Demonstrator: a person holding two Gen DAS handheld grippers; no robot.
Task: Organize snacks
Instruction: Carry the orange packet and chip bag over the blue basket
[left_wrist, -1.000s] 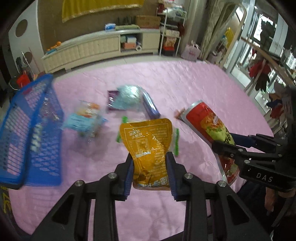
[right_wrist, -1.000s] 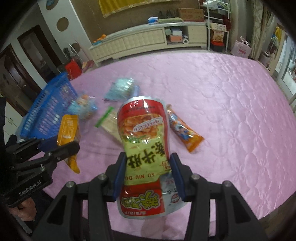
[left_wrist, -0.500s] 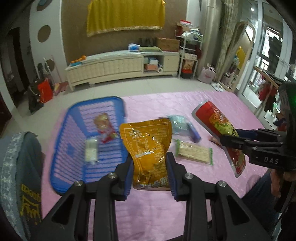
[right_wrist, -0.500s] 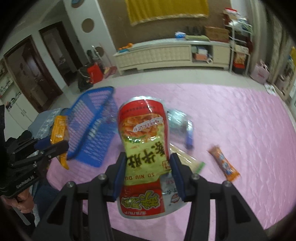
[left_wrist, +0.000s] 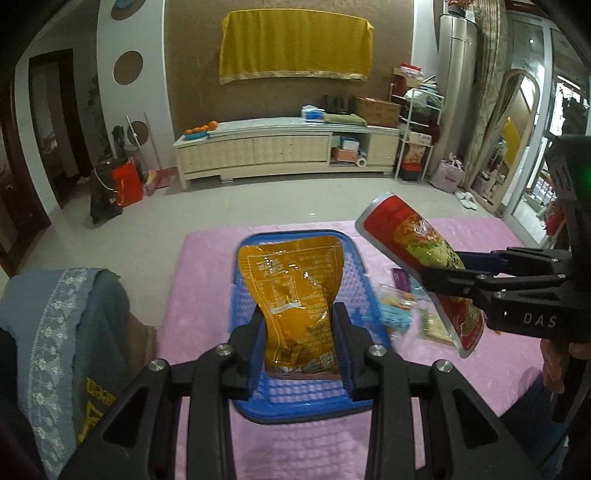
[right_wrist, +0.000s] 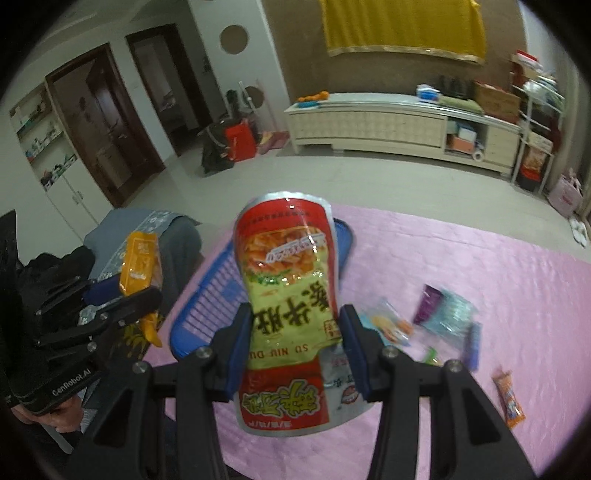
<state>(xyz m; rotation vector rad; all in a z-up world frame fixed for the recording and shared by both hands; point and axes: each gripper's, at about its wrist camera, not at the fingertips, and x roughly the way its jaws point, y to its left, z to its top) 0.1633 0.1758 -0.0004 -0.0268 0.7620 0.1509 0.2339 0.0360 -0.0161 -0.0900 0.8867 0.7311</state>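
Two blue-padded fingers of the left gripper (left_wrist: 300, 338) pinch the lower part of a crinkled, glossy orange pouch (left_wrist: 295, 288), held upright directly ahead of the tool over a perforated blue plastic basket (left_wrist: 354, 291) on the quilted pink cloth (left_wrist: 207, 280); off to its right, the right gripper (left_wrist: 439, 275) reaches in level, carrying a shiny red-and-green bag (left_wrist: 417, 251) tilted up-left. From the right wrist, that gripper (right_wrist: 297, 347) clamps the foil-edged bag (right_wrist: 288, 280) at its waist, the basket (right_wrist: 210, 306) ahead and below, loose snack packets (right_wrist: 443, 317) scattered right, and the left gripper (right_wrist: 122, 291) at far left holding the orange pouch (right_wrist: 140, 262).
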